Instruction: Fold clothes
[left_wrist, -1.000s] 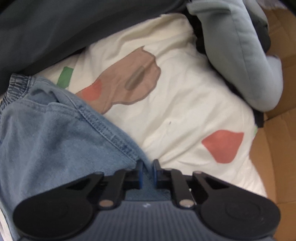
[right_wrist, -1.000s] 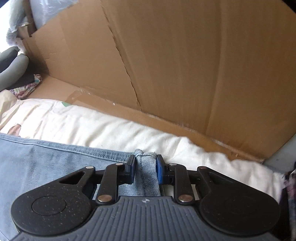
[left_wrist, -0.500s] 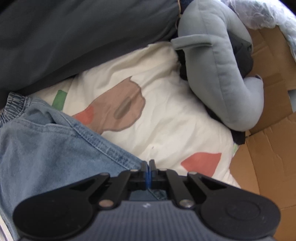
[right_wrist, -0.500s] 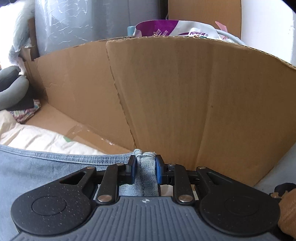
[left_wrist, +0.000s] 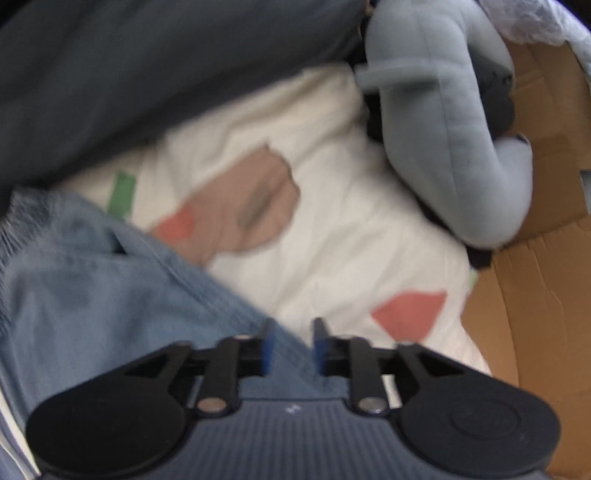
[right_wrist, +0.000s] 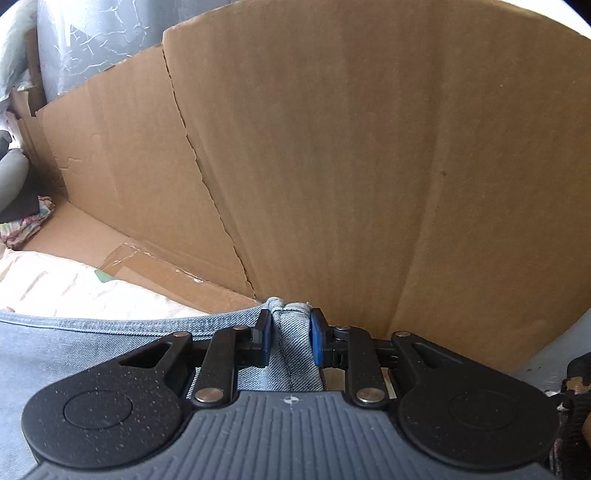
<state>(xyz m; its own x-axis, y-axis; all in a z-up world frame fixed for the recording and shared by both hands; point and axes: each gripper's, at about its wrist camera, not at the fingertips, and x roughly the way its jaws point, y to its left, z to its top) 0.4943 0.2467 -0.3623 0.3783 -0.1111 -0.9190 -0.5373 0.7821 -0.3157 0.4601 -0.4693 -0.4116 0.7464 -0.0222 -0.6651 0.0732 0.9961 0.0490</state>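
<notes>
Light blue denim jeans (left_wrist: 110, 295) lie on a white sheet with printed shapes (left_wrist: 332, 221). The left wrist view is blurred. My left gripper (left_wrist: 291, 343) hangs over the jeans' seamed edge, its jaws opening; the denim runs under the gap and the pads do not press on it. In the right wrist view my right gripper (right_wrist: 290, 339) is shut on a bunched hem of the same jeans (right_wrist: 74, 347), which stretch away to the left.
A tall cardboard wall (right_wrist: 369, 166) stands close in front of the right gripper. A grey plush toy (left_wrist: 443, 129) lies at the sheet's far right, by cardboard (left_wrist: 535, 332). Dark grey fabric (left_wrist: 147, 74) covers the upper left. Patterned cloth (right_wrist: 26, 225) sits far left.
The left jaws, shut tight on the denim edge half a second ago, now stand apart. The right gripper keeps its grip on the hem and has tilted up toward the cardboard wall.
</notes>
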